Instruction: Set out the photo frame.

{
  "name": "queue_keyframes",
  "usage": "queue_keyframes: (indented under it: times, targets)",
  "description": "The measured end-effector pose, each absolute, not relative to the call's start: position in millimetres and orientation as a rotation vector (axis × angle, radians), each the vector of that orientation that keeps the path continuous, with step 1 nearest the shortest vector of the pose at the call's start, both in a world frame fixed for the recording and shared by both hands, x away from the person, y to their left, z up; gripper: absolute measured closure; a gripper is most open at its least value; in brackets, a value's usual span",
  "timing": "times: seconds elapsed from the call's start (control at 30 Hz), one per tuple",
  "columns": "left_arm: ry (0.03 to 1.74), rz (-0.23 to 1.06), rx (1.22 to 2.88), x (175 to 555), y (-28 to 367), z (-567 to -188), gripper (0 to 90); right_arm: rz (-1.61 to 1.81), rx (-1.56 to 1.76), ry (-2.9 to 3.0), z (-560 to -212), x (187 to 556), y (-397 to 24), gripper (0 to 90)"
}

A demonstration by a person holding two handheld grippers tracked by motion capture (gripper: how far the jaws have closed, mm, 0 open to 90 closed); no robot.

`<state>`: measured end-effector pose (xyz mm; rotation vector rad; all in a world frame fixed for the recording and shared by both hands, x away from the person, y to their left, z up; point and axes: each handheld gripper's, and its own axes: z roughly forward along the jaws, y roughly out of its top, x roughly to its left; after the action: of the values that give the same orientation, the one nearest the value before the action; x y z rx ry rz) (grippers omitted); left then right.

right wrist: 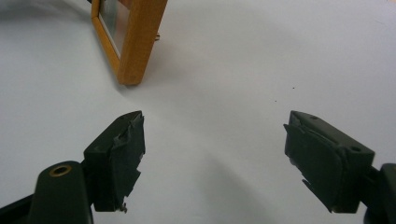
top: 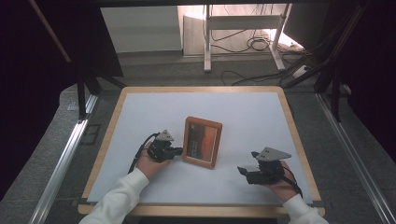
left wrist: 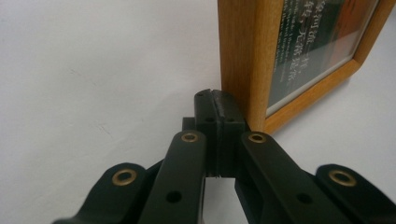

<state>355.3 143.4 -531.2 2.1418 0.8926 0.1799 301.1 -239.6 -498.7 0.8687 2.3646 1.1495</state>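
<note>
Your left tool [top: 178, 150] is closed empty, tips touching the frame [top: 202, 141] standing mid-surface [top: 252, 112]. Your right tool [top: 243, 171] waits open near the front edge, so nothing's grabbed yet.

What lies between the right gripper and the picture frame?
Nothing: bare white table top separates the open right gripper from the picture frame, seen in the right gripper view.
</note>
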Motion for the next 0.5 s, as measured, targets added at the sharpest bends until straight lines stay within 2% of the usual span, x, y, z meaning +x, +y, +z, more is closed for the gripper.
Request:
queue_keyframes:
  times: [0.5]
  targets:
    - [0.865,0.167,2.162,346.9,139.3,-530.5,90.0,1.147,0.865,2.366,-498.6,301.8,-240.8,20.4]
